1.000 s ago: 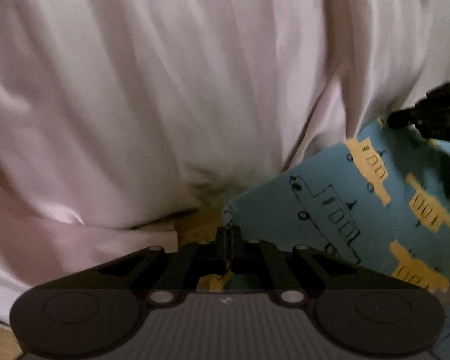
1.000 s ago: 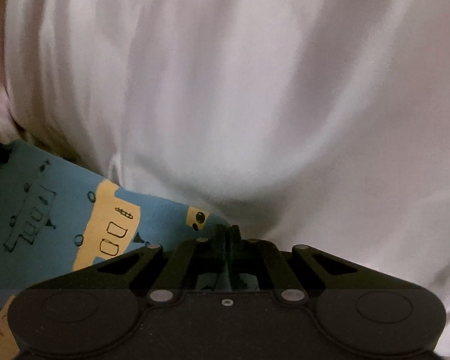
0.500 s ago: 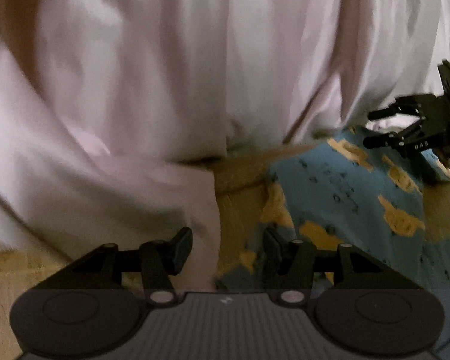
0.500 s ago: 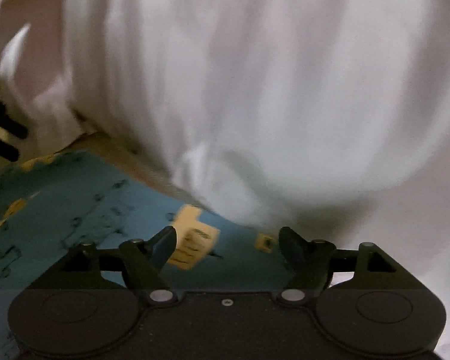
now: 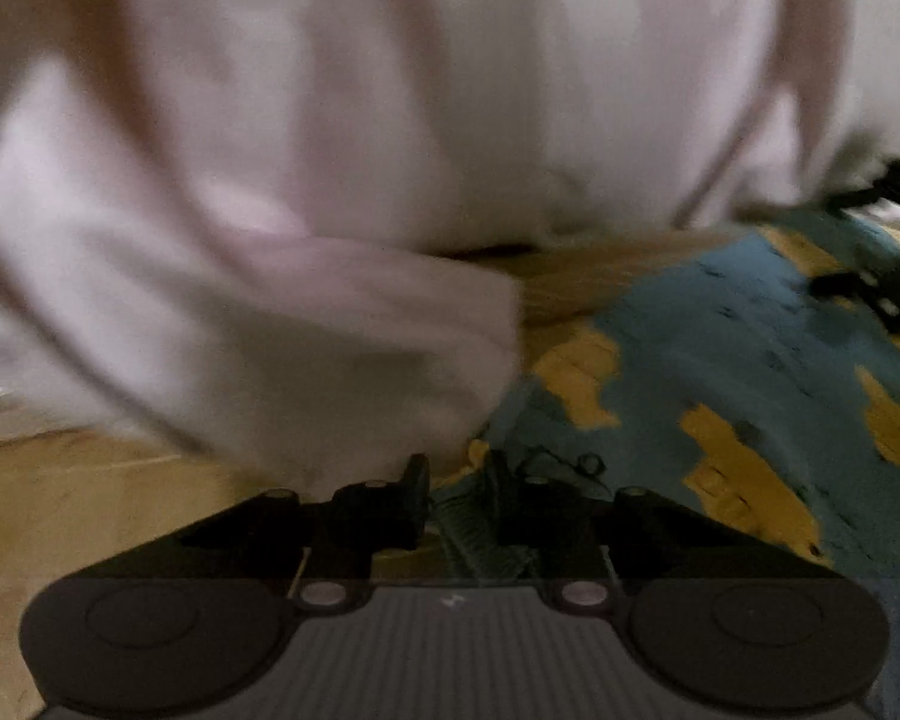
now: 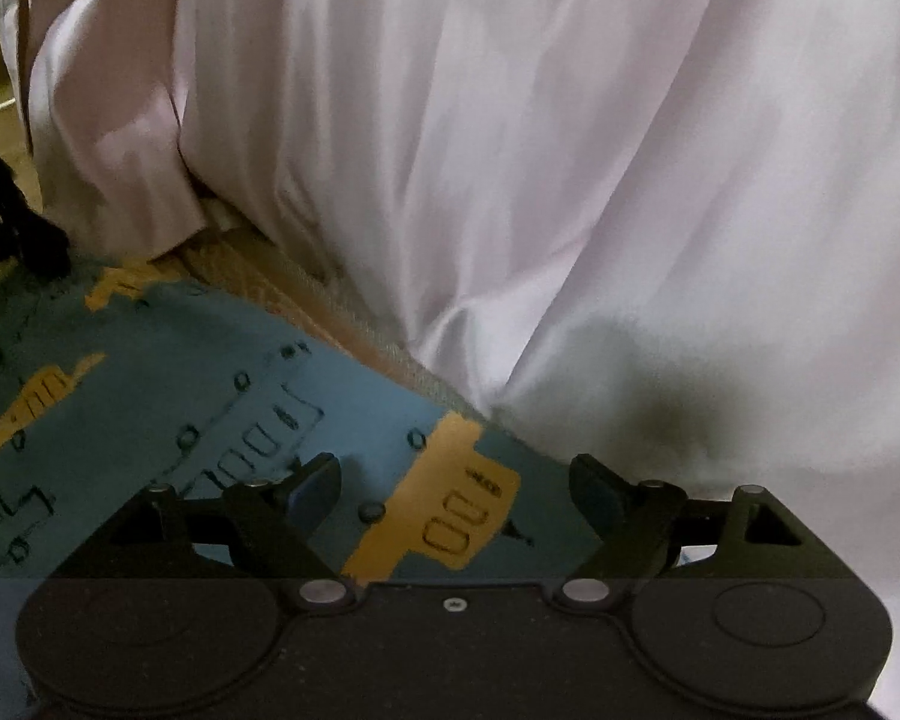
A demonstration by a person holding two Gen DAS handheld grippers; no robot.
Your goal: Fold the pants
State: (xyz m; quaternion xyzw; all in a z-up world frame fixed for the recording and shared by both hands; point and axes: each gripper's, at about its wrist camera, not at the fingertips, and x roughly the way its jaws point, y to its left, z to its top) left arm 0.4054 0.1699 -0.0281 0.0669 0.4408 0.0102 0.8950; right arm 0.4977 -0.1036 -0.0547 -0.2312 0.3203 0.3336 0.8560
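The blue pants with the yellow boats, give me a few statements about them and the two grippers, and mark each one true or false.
1. The right gripper is open over the blue pants. True.
2. The pants are plain blue with no print. False: they carry yellow boat shapes and dark outline drawings.
3. A pale pink cloth hangs behind the pants. True.
4. The left gripper has its fingers spread as wide as the right one's. False: its fingers stand much closer together, with blue fabric between them.
5. The pants lie on a tan surface. True.
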